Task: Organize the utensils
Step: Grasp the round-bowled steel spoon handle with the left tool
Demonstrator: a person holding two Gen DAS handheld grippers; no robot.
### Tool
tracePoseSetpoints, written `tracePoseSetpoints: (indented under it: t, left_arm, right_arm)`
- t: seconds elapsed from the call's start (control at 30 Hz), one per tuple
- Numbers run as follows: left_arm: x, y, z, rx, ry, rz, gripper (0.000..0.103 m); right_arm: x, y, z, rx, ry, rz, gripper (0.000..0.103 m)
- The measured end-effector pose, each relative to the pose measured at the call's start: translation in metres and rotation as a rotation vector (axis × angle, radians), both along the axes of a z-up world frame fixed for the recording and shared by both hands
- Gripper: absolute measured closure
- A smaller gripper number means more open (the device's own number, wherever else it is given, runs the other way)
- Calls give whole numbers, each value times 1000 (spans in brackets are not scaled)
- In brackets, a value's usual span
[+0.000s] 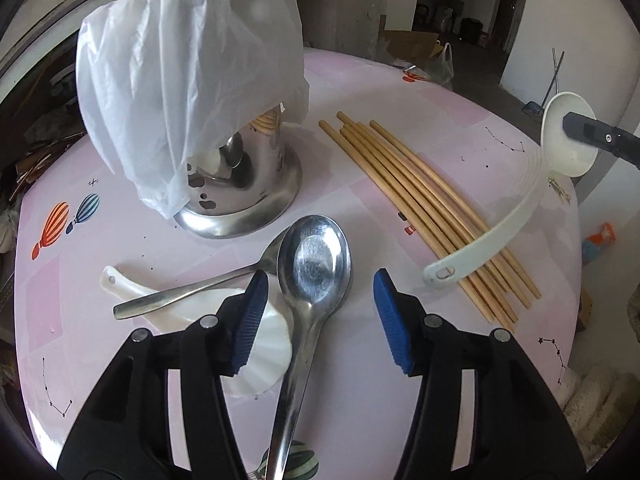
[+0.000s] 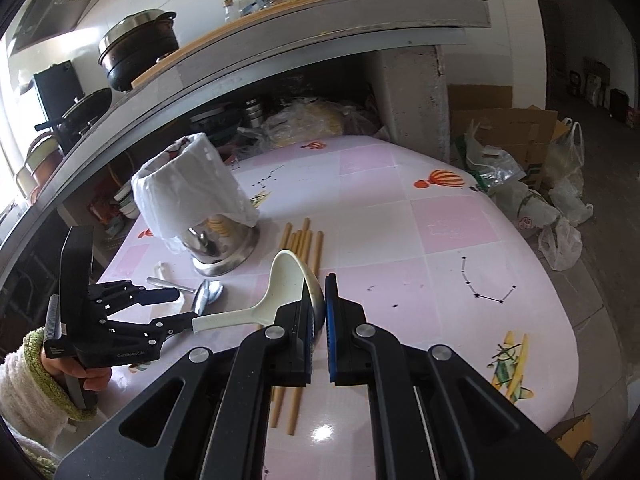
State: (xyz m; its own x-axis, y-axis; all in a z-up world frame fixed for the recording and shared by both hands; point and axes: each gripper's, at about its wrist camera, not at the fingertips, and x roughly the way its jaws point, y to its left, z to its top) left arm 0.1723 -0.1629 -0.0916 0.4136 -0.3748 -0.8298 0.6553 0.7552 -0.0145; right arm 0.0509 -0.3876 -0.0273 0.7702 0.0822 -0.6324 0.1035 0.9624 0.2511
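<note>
Pink tabletop fills the left wrist view, bare toward its far edge; the left gripper stands released around one of two steel spoons, beside a bag-covered steel holder and six chopsticks. Right wrist view: the right gripper is clenched on the white ladle above the chopsticks, with open table to its right.

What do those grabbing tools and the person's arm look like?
Both the left gripper and the right gripper are black, with linked bars joined by silver rivets and jaws lined with ribbed blue pads. The left one has a boxy black handle with small white lettering. The sleeve is fluffy white with a green cuff.
</note>
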Motion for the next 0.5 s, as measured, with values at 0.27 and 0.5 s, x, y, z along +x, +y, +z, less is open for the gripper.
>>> tracePoseSetpoints:
  t: [0.27, 0.5]
  left_arm:
    - [10, -13, -13, 40, 11, 10, 51]
    - [15, -21, -18, 56, 17, 21, 53]
  right_arm:
    - [2, -23, -7, 27, -2, -49, 97]
    - [8, -33, -16, 60, 6, -49, 97]
